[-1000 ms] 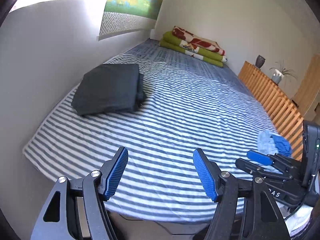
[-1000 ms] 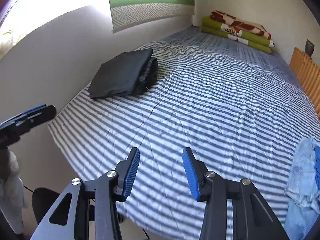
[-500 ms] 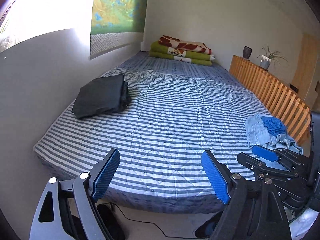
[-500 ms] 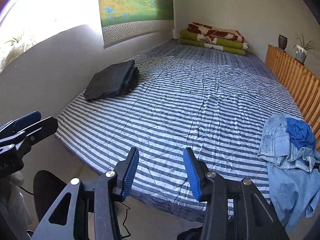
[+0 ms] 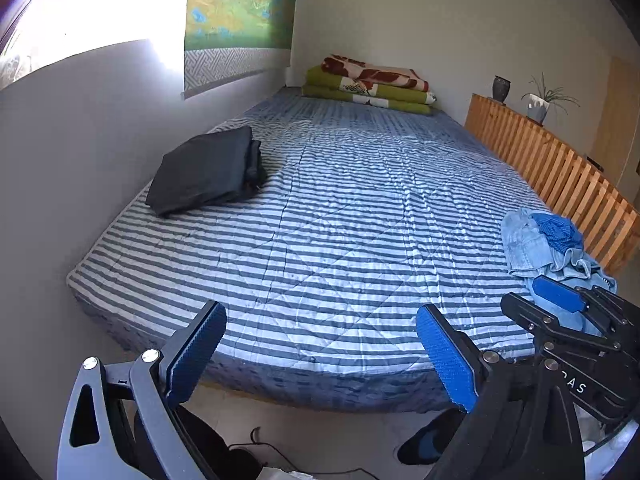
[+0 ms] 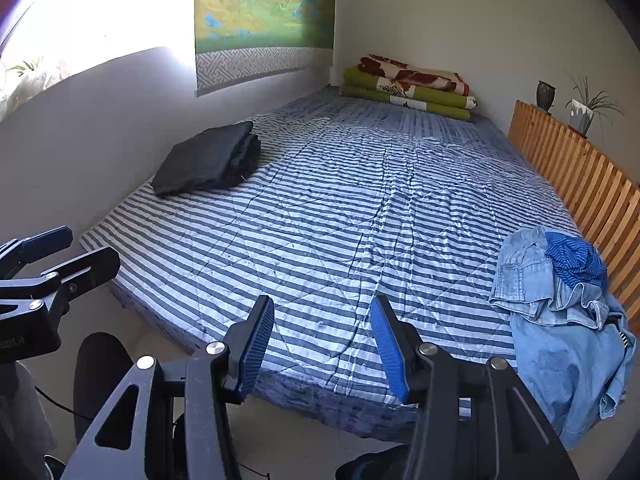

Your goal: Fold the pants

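Both my grippers, left (image 5: 320,344) and right (image 6: 322,338), opening wider, empty, have backed off the striped bed (image 5: 340,240); folded black pants (image 5: 208,170) unmoved there.

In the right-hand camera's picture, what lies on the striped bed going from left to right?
Folded black pants by the wall → stack of green and red-patterned blankets at the far end → crumpled light-blue denim pile at the right edge.
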`<state>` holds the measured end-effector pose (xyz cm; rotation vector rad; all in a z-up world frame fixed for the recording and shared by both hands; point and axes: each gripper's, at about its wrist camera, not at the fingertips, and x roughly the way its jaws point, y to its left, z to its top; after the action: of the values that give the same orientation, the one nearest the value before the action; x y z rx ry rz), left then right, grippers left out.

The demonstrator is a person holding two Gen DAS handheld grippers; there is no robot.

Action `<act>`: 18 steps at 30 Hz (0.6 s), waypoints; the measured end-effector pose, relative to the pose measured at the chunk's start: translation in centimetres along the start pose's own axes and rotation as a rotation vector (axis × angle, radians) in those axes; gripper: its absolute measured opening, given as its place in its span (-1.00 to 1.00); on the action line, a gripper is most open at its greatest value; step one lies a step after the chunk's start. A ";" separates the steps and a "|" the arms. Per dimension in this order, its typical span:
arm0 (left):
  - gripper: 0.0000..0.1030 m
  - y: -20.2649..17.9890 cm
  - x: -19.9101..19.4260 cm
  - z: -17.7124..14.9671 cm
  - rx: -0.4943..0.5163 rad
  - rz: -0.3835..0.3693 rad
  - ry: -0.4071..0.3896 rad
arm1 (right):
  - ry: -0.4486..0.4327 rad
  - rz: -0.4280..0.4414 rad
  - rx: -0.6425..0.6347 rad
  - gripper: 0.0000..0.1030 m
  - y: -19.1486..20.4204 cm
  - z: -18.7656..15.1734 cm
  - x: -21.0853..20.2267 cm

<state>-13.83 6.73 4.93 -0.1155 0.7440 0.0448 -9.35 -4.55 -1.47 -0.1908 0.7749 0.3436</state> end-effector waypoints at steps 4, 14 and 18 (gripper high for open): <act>0.89 1.1 1.0 -0.3 -0.011 0.020 0.014 | 0.032 0.009 0.011 -0.10 0.2 -0.3 1.4; 0.90 2.6 3.7 0.2 -0.044 0.035 0.046 | 0.064 -0.004 0.018 -0.10 0.5 -0.3 3.0; 0.90 2.1 4.0 0.5 -0.043 0.036 0.039 | 0.057 -0.018 0.021 -0.10 0.4 0.0 3.1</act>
<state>-10.68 8.85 2.39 -0.1442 0.7848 0.0934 -7.46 -3.48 -3.66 -0.1885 0.8327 0.3139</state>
